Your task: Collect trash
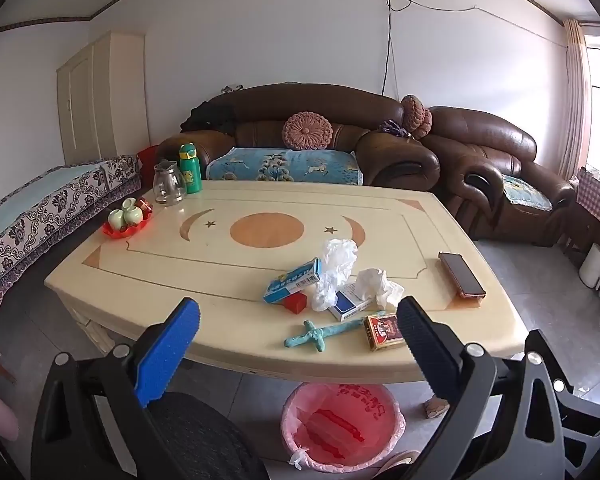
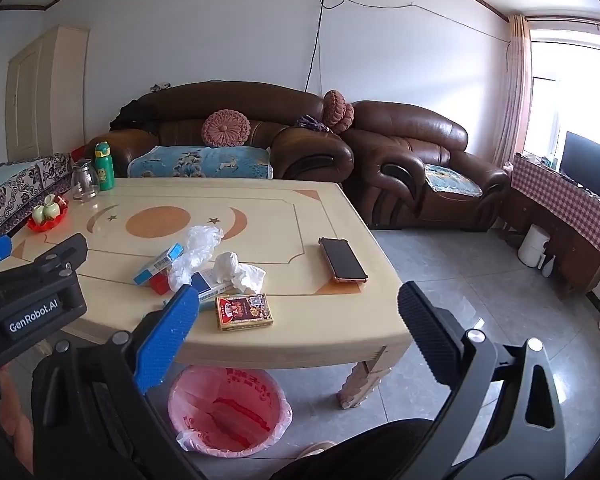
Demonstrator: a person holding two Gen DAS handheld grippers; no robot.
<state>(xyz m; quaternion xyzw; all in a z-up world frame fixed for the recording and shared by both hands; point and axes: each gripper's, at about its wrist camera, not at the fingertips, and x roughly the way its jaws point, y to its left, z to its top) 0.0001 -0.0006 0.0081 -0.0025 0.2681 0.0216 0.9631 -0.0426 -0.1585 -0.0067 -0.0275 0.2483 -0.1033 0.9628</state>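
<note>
On the far left of the tabletop (image 1: 148,276) sit a red tray of green cups (image 1: 126,220), a glass jug (image 1: 169,183) and a green bottle (image 1: 190,168), all well apart from the litter and, by my reading, not trash. A wide sweep toward that corner could knock the jug over.

The left gripper (image 1: 300,344) hangs short of the near edge with its fingers spread wide and nothing between them.

The trash lies in a heap near the front edge: a blue-and-white box (image 1: 294,280) leaning on a red block (image 1: 296,303), crumpled plastic (image 1: 336,272), a blue carton (image 1: 350,304) and a wad of tissue (image 1: 376,284) resting on it. Because these touch and overlap, closing on one may drag another off the edge, missing the pink-lined bin (image 1: 340,428) below. The plastic is limp and could slip out in transit.

A teal toy sword (image 1: 328,334) and a red card pack (image 2: 244,311) sit just beside the heap (likely keepers, and easily grabbed by mistake).

The right gripper (image 2: 300,336) is likewise spread wide and empty. Further right lies a phone (image 2: 343,260), which a careless swing could push off.
</note>
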